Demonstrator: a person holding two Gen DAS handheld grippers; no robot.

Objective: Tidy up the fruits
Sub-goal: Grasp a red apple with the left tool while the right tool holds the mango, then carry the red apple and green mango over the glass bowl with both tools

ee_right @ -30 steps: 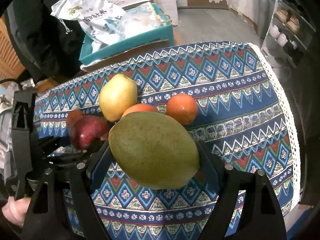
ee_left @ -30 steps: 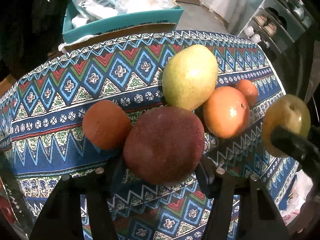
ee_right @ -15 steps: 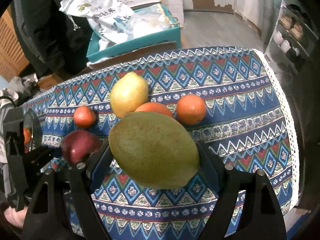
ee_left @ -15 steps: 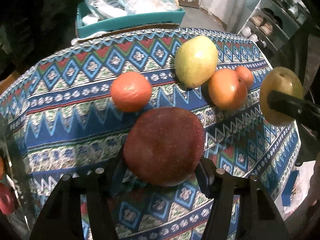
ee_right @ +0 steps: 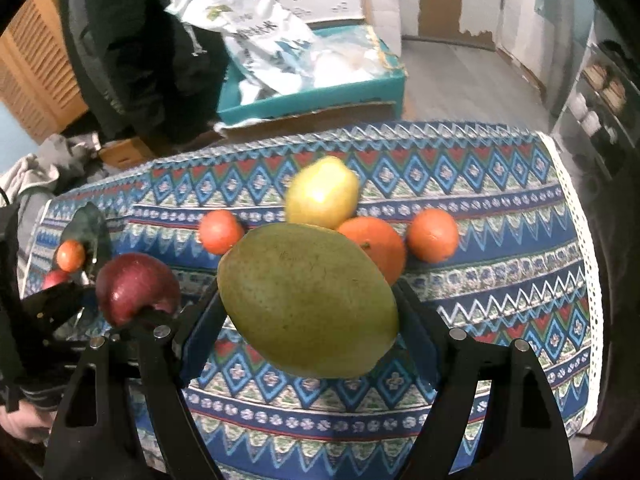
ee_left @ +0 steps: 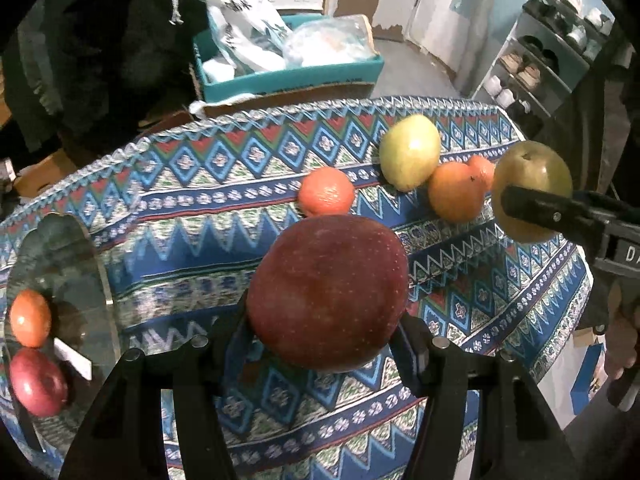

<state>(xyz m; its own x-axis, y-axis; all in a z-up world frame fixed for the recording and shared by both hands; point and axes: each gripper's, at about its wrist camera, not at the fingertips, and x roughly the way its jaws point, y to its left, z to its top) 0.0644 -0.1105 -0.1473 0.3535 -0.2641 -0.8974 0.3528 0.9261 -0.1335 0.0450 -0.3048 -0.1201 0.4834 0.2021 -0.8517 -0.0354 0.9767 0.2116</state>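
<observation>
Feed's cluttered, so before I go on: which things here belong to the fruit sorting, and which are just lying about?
Job:
red apple in left jaws
green mango in right jaws
yellow pear
three oranges on the cloth
glass plate holding fruit

Lying about:
teal box
white bags
shoe rack

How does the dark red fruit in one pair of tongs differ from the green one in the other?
The red apple is round and dark red with pale speckles; the green mango is oval, bigger and dull green. The apple sits in the left tongs, the mango in the right tongs. Both are gripped clear of the patterned tablecloth.

Black angular claw (ee_left: 326,330) arms (silver round screws)
</observation>
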